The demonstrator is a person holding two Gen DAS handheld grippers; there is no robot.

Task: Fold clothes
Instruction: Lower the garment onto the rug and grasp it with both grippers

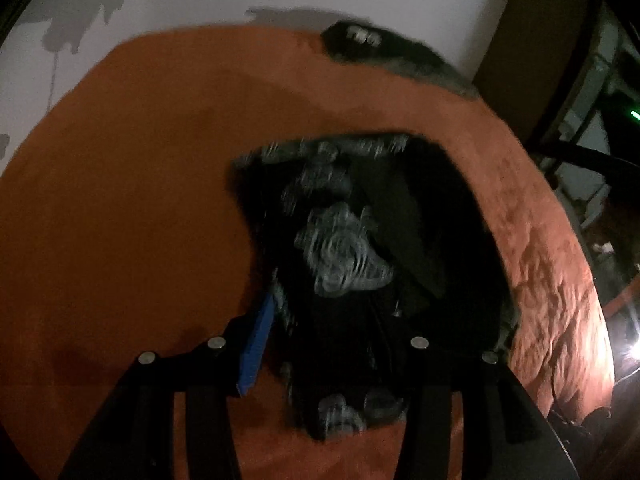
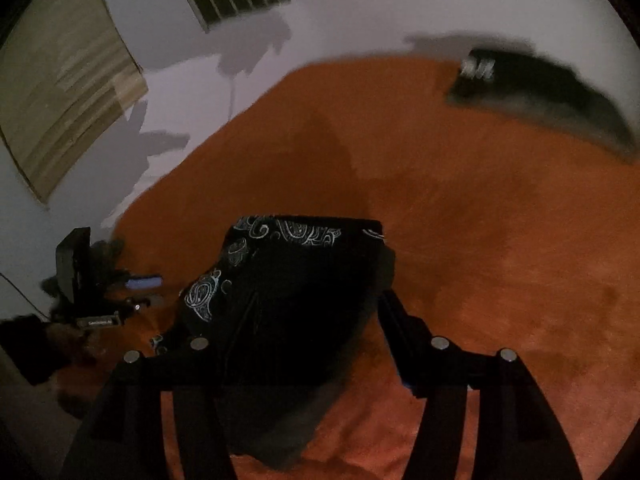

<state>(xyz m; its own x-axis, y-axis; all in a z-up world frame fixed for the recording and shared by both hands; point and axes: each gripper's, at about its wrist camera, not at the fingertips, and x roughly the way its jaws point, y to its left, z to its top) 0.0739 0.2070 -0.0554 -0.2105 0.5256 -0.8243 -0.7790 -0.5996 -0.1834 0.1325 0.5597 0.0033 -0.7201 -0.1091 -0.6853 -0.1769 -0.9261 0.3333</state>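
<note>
— Working from the black patterned garment (image 2: pixel 288 304) as our landmark: it lies bunched on the orange bed cover (image 2: pixel 500 240), and both of our tools are at its near edge. Do we have it gripped?

— On the right, we judge yes. The right hand-held gripper (image 2: pixel 304 360) has dark cloth filling the space between its fingers, one finger on each side of the bundle, so we read it as clamped on the garment. On the left we cannot tell: the left hand-held gripper (image 1: pixel 320 344) has its blue finger pad (image 1: pixel 256 348) at the garment's left edge, but the opposite finger is lost against the black cloth.

— Then how do we fold it well?

— We should take one layer at each corner, lift both sides level, and carry the near edge over to the far patterned border so the edges meet. Pulling the cloth taut between us first would flatten the creases.

— What can't we make out?

— The left view is smeared with motion, so the print is only pale swirls. The light is dim and seams vanish into black. A second dark piece of clothing (image 2: pixel 552 92) lies beyond the garment, by the wall (image 2: pixel 360 8); what it is, we cannot say.
</note>
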